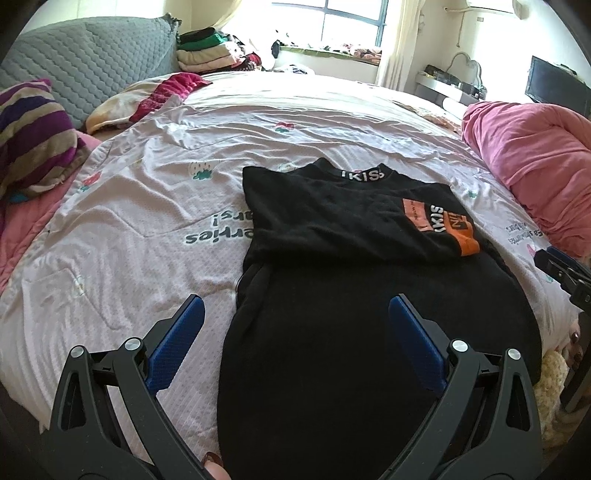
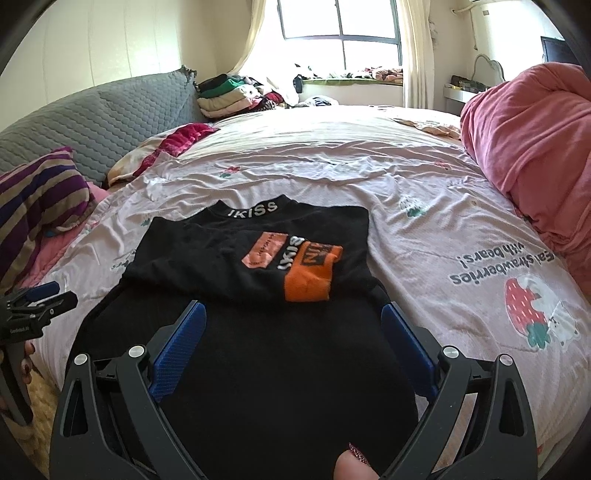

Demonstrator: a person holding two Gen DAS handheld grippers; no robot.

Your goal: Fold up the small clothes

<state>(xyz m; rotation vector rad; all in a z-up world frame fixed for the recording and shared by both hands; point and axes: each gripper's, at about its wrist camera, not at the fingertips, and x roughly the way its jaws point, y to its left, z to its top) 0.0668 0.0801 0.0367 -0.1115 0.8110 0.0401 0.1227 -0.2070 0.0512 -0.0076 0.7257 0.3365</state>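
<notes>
Both spread wide and holding nothing, the left tongs (image 1: 295,317) and right tongs (image 2: 291,321) hang over a seemingly part-folded black garment (image 2: 258,350) on the bed (image 2: 388,177).

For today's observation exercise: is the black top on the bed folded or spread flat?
Partly folded. The black top has both sleeves folded across its chest, orange cuff on top; the lower body remains spread.

Both cams sit low and close over the near hem of the black top (image 1: 332,332), looking along it toward the window (image 1: 351,26) behind. Left wrist cam is off the top's left side, right wrist cam (image 2: 258,350) more centred. Shared: the top, its collar, bedspread (image 2: 424,177) around it, window (image 2: 340,22) beyond. Each catches the other gripper at frame edge.
</notes>
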